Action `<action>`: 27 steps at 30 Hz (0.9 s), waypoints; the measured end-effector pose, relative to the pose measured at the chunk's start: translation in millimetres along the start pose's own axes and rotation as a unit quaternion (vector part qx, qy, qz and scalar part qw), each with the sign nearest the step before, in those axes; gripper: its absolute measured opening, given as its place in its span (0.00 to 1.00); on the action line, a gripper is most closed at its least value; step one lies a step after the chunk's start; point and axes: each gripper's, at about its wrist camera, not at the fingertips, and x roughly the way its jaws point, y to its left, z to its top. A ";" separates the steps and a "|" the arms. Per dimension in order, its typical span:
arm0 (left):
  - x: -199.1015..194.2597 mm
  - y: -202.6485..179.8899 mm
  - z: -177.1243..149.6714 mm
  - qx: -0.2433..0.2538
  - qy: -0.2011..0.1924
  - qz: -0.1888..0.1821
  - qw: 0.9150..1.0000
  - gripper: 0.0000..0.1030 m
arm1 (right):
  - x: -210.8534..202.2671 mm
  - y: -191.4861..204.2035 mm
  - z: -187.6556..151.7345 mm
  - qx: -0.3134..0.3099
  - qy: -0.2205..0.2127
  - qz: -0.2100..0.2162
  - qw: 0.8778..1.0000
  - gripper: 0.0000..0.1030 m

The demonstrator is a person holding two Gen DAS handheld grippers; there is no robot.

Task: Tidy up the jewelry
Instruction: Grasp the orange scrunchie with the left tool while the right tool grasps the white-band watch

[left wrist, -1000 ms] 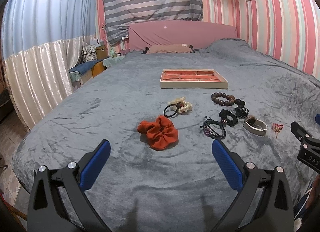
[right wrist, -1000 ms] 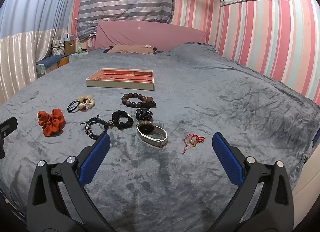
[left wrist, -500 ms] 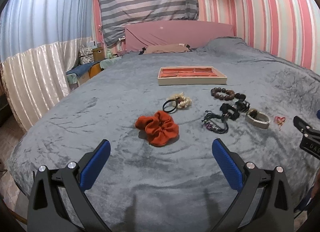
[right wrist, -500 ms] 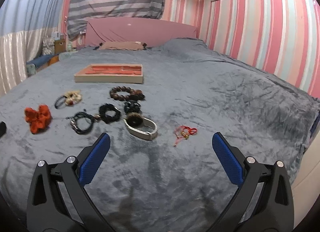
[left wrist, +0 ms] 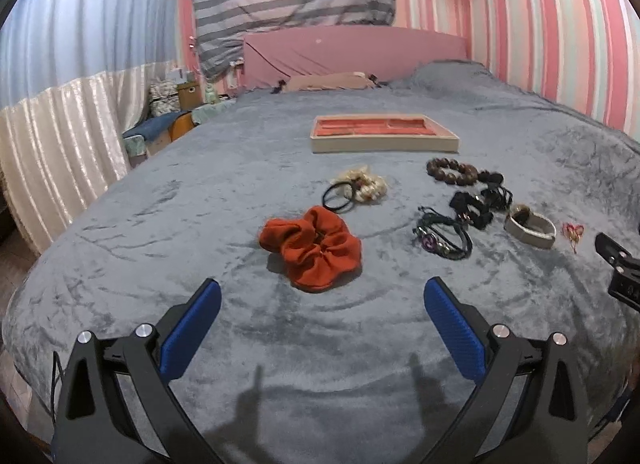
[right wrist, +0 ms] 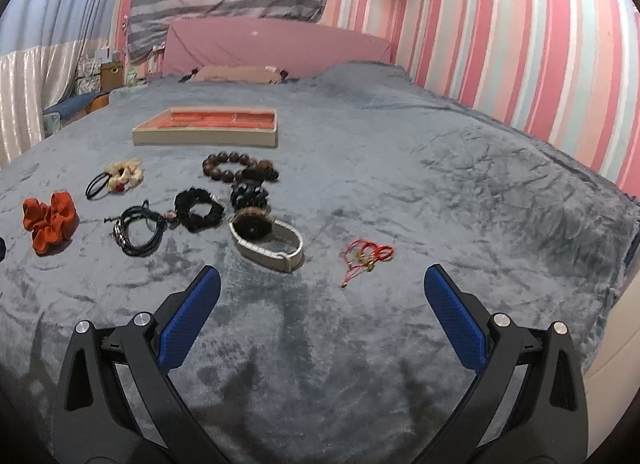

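The tray (left wrist: 384, 143) shows its compartments too foreshortened to count, and it blurs in the right wrist view. The red string bracelet (right wrist: 366, 256) has charms too small to identify. The right gripper (left wrist: 620, 272) is cut off by the left wrist view's edge.

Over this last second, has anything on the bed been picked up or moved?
Nothing was picked up. Both tools, left and right, only drifted, open and empty. The orange scrunchie, watch, red string bracelet and tray lie as before.
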 end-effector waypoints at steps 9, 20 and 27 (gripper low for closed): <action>34.8 6.5 13.4 -0.007 0.049 -0.013 0.999 0.96 | 33.6 10.7 10.2 -0.005 0.026 0.037 0.999 0.96; 78.3 20.4 28.6 0.001 0.045 0.007 0.999 0.96 | 83.8 4.7 26.9 0.007 0.052 0.023 0.998 0.96; 103.7 27.0 35.6 -0.010 0.057 0.003 0.998 0.96 | 111.0 2.6 34.4 0.002 0.063 0.019 0.998 0.84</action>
